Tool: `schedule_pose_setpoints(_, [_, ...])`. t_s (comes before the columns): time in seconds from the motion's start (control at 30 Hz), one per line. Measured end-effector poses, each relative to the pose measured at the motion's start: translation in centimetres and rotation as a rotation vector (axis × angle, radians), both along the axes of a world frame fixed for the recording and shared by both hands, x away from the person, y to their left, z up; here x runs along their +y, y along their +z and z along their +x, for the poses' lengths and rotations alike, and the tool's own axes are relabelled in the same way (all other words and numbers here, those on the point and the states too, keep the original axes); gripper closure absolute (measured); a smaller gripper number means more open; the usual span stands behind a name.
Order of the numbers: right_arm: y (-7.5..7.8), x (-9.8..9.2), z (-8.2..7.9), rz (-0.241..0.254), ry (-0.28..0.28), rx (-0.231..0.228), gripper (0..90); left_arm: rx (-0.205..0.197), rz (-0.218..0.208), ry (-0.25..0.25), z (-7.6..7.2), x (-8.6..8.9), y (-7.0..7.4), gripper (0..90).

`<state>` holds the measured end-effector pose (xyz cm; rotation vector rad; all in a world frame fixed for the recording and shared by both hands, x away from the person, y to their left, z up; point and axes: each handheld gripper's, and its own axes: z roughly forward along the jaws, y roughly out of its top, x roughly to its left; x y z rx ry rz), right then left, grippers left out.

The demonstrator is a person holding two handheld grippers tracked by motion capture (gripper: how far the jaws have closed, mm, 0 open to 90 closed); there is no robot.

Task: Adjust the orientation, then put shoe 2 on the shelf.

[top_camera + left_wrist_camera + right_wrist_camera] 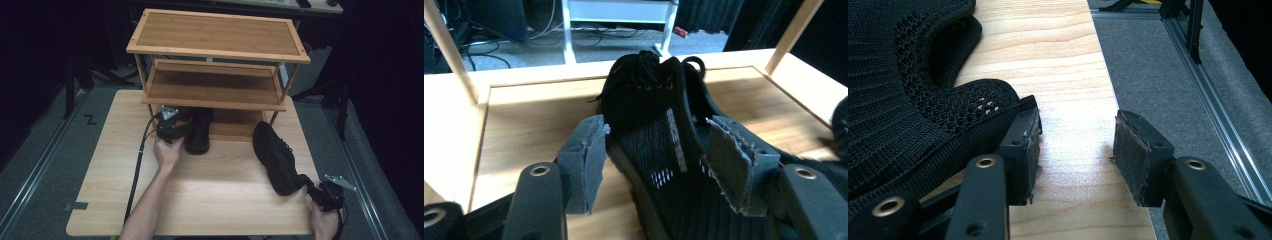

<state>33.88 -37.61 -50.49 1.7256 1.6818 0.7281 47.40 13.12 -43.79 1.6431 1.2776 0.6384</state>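
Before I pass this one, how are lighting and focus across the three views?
High view: dark surround, evenly lit table, black shoes lose detail. Left gripper view: shoe in the rack is sharp, near jaws soft. Right gripper view: bright glare on the wood, mesh crisp.

**Black shoes on pale wood**

Both shoes are showing solid black: the one at the rack [199, 132], with black laces and open mesh knit, and the one lying on the table [274, 157], with honeycomb mesh at the collar. The table [215, 195] is showing light, streaky woodgrain. The shoe rack [215, 35] is reading warmer honey-brown. The tongs' pads [1133, 155] are showing dark grey, with brass-coloured rivets behind. The floor [40, 165] is looking grey.
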Motion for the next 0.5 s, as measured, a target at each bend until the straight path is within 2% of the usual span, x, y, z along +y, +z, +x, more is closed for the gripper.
schedule_pose_setpoints(0.07, [0.0,0.0,0.0,0.001,0.0,0.0,53.2,0.001,0.025,-0.015,-1.0,0.4,0.0,40.7])
schedule_pose_setpoints(0.13, [0.0,0.0,0.0,0.003,0.0,0.0,53.2,0.01,0.033,-0.022,-2.2,1.2,-0.3,40.7])
schedule_pose_setpoints(0.17, [0.0,0.0,0.0,0.003,0.0,0.0,53.2,0.01,0.033,-0.022,-2.2,1.2,-0.3,40.5])
schedule_pose_setpoints(0.23, [0.0,0.0,0.0,0.003,0.0,0.0,53.1,0.035,0.032,-0.029,-3.7,2.2,-1.0,40.1])
schedule_pose_setpoints(0.33, [0.0,0.0,0.0,0.004,0.001,0.001,53.0,0.06,0.071,-0.042,-5.0,3.0,-1.8,40.0])
schedule_pose_setpoints(0.37, [0.0,0.0,0.0,0.004,0.001,0.001,53.0,0.06,0.071,-0.042,-5.0,3.0,-1.8,40.0])
schedule_pose_setpoints(0.5, [0.0,-0.1,0.1,0.01,0.007,0.003,52.5,0.106,0.106,-0.044,-7.1,4.3,-3.1,39.1])
